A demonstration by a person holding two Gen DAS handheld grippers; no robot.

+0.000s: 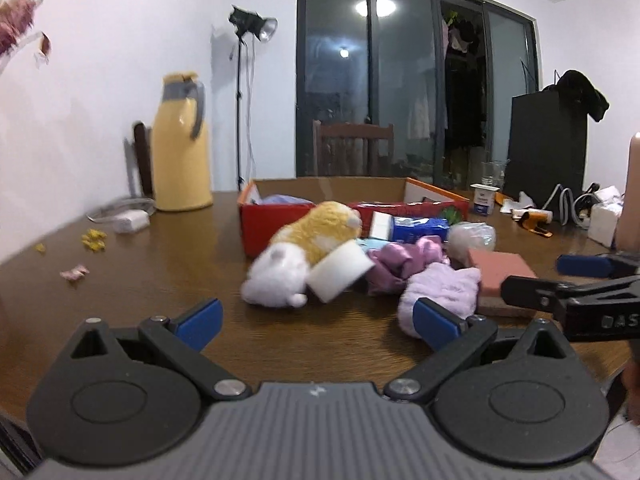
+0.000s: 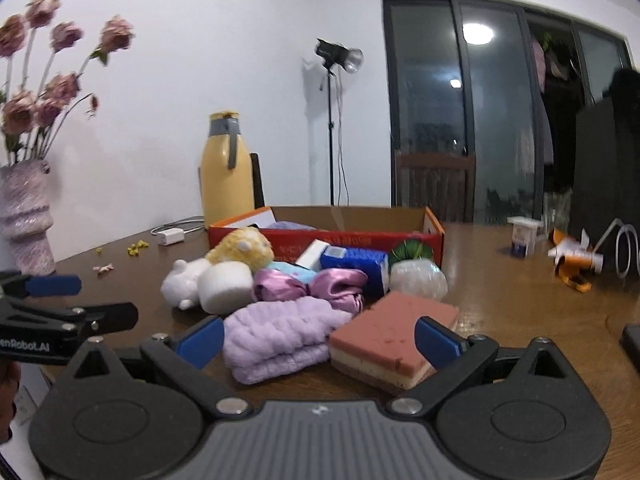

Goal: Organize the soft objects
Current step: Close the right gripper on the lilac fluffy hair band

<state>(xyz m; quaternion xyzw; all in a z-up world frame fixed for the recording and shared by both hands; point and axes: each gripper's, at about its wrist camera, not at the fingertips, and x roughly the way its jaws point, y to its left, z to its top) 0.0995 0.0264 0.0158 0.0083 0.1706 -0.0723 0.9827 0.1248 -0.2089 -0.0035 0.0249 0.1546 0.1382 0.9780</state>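
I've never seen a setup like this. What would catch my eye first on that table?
Probably the jumble of soft things mid-table: a yellow and white plush toy, a lilac fluffy towel and a pink layered sponge nearest the open right gripper. Behind them sits a red cardboard box, with a tall yellow jug left of it.

yellow thermos (image 1: 182,144), studio lamp (image 1: 253,26), flower vase (image 2: 25,216), white charger (image 1: 131,222)

Left gripper (image 2: 60,300) body: "enRobot.AI", start cut off, perhaps "GenRobot.AI".
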